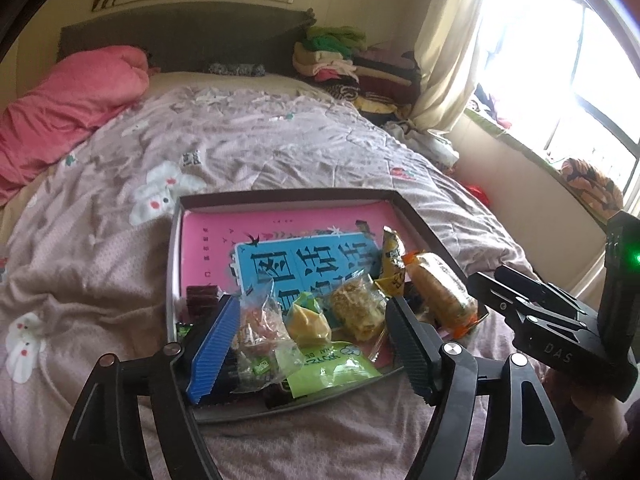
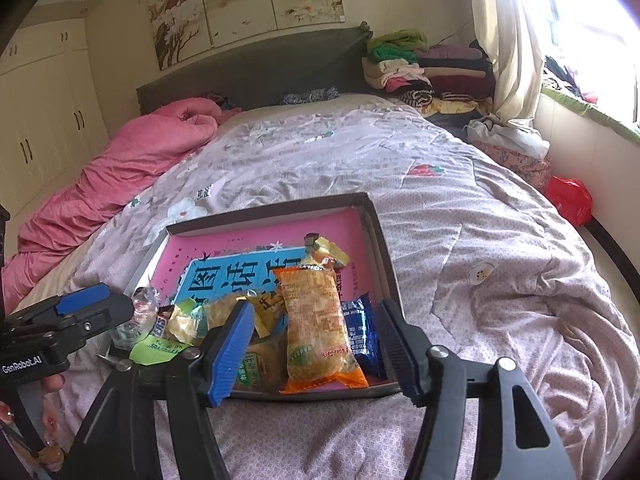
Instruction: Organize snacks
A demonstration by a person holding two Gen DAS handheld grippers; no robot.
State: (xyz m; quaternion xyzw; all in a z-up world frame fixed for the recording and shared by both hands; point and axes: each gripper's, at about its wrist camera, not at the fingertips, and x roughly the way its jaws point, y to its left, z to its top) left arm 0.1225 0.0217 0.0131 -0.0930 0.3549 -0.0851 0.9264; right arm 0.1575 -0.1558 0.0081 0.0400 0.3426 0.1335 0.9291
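- Snacks (image 2: pixel 316 320) all look piled in the tray (image 2: pixel 384 248) at its near edge, on the bed (image 2: pixel 460 200); none loose on the quilt that I can see.
- Left claw (image 1: pixel 312 344) and right claw (image 2: pixel 316 344) both released, holding nothing.
- Still a jumble, so the sorting's probably left to do.

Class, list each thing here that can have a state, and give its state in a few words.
left gripper: open, holds nothing
right gripper: open, holds nothing
box: open, no lid, on the bed
orange snack packet: sealed, lying in the box
green packet: lying flat in the box
curtain: drawn aside
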